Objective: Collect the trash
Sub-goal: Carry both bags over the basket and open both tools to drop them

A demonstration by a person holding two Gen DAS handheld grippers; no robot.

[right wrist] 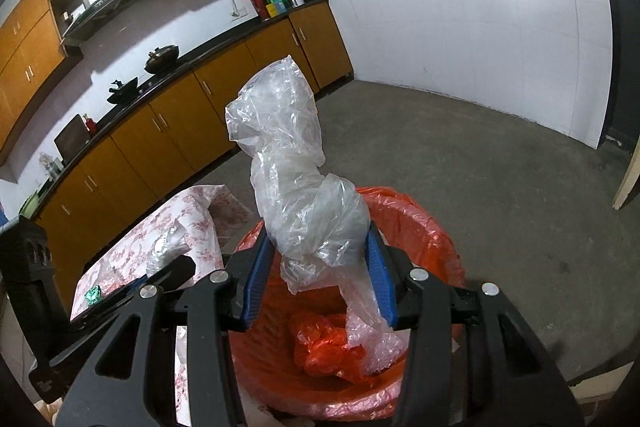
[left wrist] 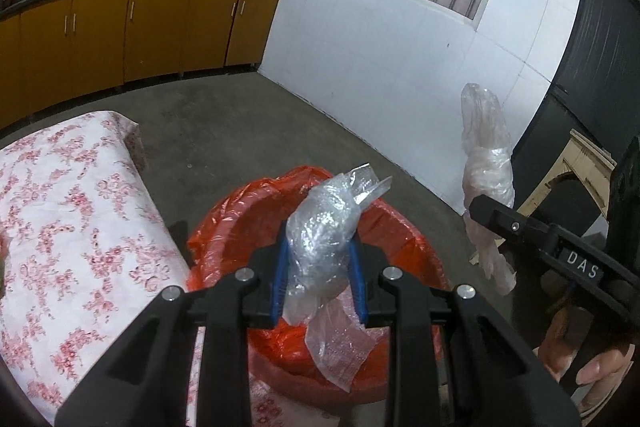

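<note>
Over red-lined bin (right wrist: pixel 432 227): left gripper (left wrist: pixel 318 279) clamped on crinkly clear wrap (left wrist: pixel 320 231), right gripper (right wrist: pixel 320 267) on clear bag (right wrist: pixel 296 171). Best centred over bin before release; tails hung long.

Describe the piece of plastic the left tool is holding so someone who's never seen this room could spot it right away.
Find the bin lined with a red bag beside the floral-clothed table. Above its rim, the left tool pinches a crumpled clear plastic wrap. Unlike the taller, cloudier plastic bag in the right tool, it is short, glossy and bubble-textured.
</note>
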